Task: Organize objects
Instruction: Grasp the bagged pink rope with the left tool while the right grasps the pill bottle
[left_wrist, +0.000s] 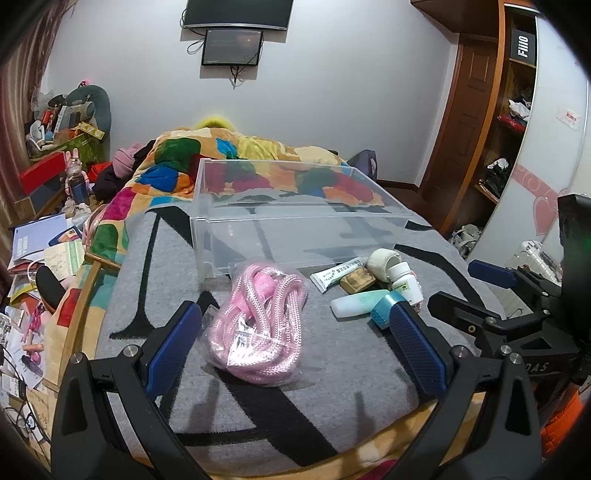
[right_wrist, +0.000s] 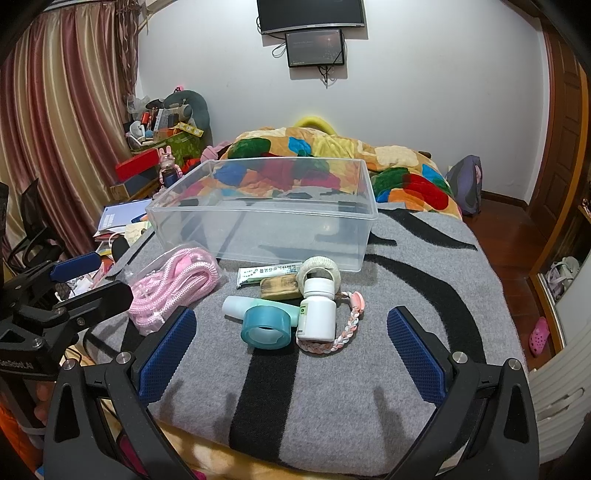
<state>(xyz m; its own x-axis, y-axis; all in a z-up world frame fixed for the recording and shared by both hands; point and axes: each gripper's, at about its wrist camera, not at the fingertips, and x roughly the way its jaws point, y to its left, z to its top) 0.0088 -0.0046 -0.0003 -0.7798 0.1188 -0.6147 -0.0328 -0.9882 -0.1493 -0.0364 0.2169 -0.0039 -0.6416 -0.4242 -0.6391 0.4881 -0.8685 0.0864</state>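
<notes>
A clear plastic box (left_wrist: 236, 254) (right_wrist: 184, 236) stands empty on the grey blanket. In front of it lie a bagged pink rope (left_wrist: 255, 317) (right_wrist: 173, 288), a teal tape roll (right_wrist: 266, 326) (left_wrist: 384, 308), a white pill bottle (right_wrist: 317, 310) (left_wrist: 404, 282), a pale tube (right_wrist: 236, 305) (left_wrist: 351, 304), a white-green sachet (right_wrist: 266, 274) (left_wrist: 332, 275), a tan block (right_wrist: 279, 288), a gauze roll (right_wrist: 319, 271) and a braided strap (right_wrist: 349, 325). My left gripper (left_wrist: 295, 343) is open, its fingers either side of the rope. My right gripper (right_wrist: 291, 350) is open just before the tape and bottle.
The grey blanket (right_wrist: 369, 387) with black stripes covers the bed; a colourful quilt (right_wrist: 406, 177) lies behind the box. Cluttered papers and toys (left_wrist: 44, 251) sit left of the bed. A wardrobe (left_wrist: 517, 147) stands right.
</notes>
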